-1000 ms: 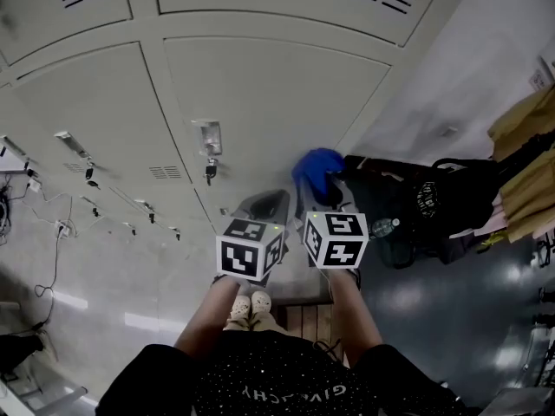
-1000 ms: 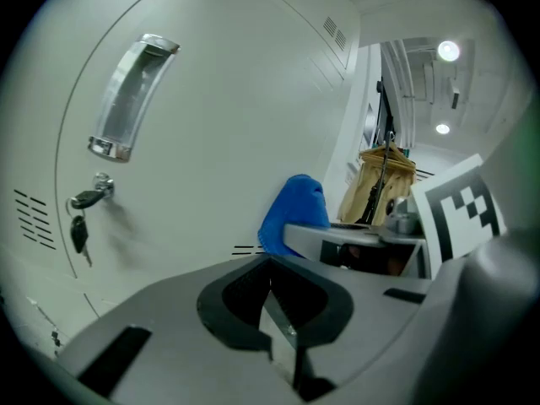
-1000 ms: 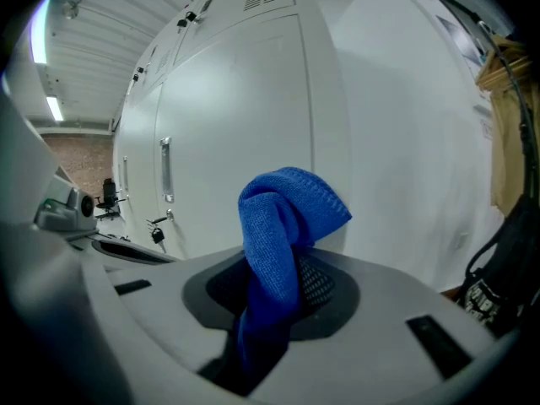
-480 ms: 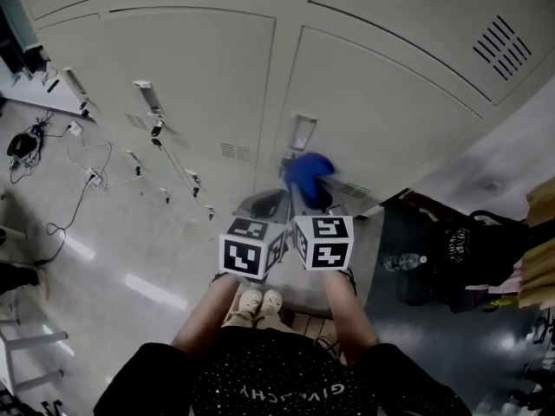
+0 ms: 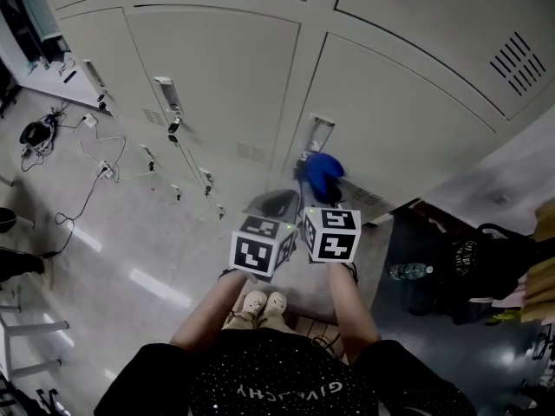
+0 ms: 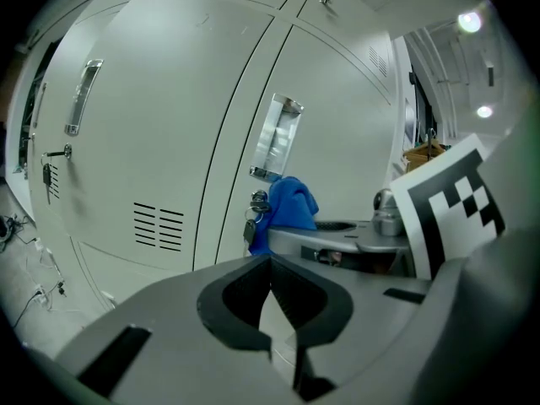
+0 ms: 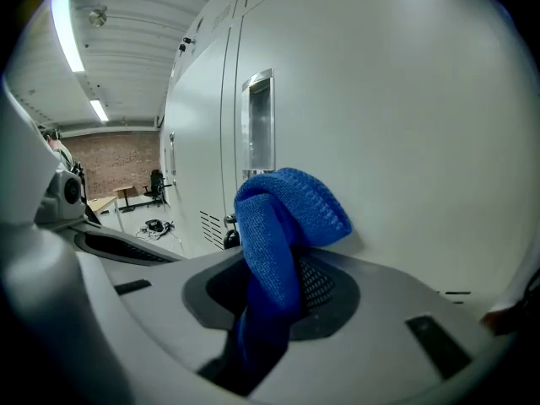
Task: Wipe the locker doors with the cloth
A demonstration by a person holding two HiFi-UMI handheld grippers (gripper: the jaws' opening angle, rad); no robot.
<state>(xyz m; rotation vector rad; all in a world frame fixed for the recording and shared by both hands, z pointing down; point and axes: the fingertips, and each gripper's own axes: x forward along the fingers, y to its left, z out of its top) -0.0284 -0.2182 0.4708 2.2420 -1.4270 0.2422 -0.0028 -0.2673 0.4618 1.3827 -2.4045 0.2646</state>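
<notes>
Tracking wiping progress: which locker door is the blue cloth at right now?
The door whose recessed handle is just above the cloth held by the right gripper; the neighbouring door lies off to the left.

One blue knitted cloth (image 7: 291, 209) is counted; two grey plastic tongs, the left tongs (image 6: 272, 268) and the right tongs (image 7: 283, 264); one clear plastic bottle (image 5: 406, 271); one black fabric bag (image 5: 473, 254); two pale shoes (image 5: 253, 302)
</notes>
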